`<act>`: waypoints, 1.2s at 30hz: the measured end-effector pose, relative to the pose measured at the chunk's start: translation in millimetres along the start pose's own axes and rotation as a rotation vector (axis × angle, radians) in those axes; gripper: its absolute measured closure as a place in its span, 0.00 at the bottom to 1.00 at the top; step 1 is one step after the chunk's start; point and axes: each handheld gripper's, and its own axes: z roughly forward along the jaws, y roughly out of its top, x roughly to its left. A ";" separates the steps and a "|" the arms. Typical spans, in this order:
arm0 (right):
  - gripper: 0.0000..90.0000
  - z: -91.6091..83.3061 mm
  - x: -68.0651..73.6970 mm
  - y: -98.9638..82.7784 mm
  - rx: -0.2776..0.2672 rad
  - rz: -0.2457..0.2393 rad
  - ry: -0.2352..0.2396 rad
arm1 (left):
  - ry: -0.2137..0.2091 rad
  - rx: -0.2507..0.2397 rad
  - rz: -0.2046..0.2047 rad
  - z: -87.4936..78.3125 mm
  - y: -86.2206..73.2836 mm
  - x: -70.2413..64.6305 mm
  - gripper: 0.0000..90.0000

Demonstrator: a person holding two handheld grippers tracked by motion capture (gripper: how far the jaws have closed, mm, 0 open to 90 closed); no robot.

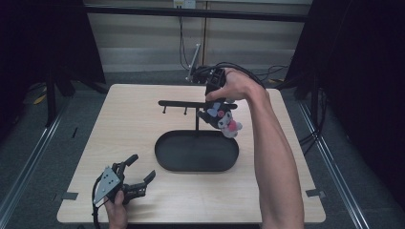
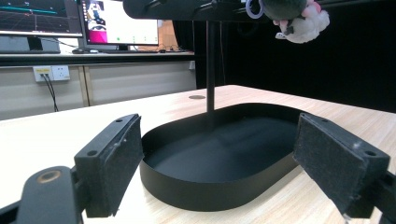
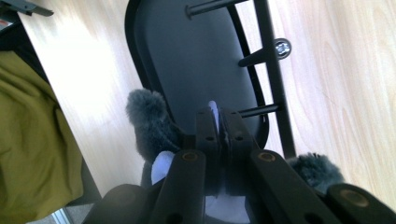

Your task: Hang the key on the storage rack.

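Right claw (image 1: 216, 102) pinches the dark plush toy with pink and white face (image 1: 223, 120) beside the black rack's crossbar (image 1: 184, 103), above the oval black tray (image 1: 165, 160). Left claw (image 1: 138, 171) gapes empty, low over the pale wooden bench (image 1: 124, 124); black curtains (image 1: 363, 71) flank the room.

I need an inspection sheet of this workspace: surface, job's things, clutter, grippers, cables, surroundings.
Surface: wooden table, tape bits at its near corners.
Job's things: plush toy hangs beside the rack; the rack's post rises from the black tray.
Clutter: nothing seen.
Grippers: right gripper shut on the toy's lilac loop near a peg; left gripper open, low near the tray.
Cables: one trails from each gripper; more hang on the far wall.
Surroundings: black curtains, monitors, wall socket.
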 end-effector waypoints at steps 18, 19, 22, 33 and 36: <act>0.96 2.4 -12.2 2.3 0.015 0.050 -0.032 | -0.001 -0.005 0.000 0.3 -0.2 -0.1 0.17; 0.96 2.4 -12.2 2.3 0.015 0.050 -0.032 | -0.002 -0.007 -0.001 0.4 -0.3 -0.1 0.17; 0.96 5.1 -12.4 3.7 0.022 0.042 -0.032 | -0.001 -0.005 -0.001 0.3 -0.2 -0.2 0.17; 0.95 12.9 -15.6 4.6 0.023 0.034 -0.018 | -0.002 -0.002 0.001 0.4 -0.1 -0.1 0.17; 0.94 12.8 -15.3 2.5 0.015 0.039 -0.009 | -0.001 0.001 0.003 0.2 0.0 0.1 0.17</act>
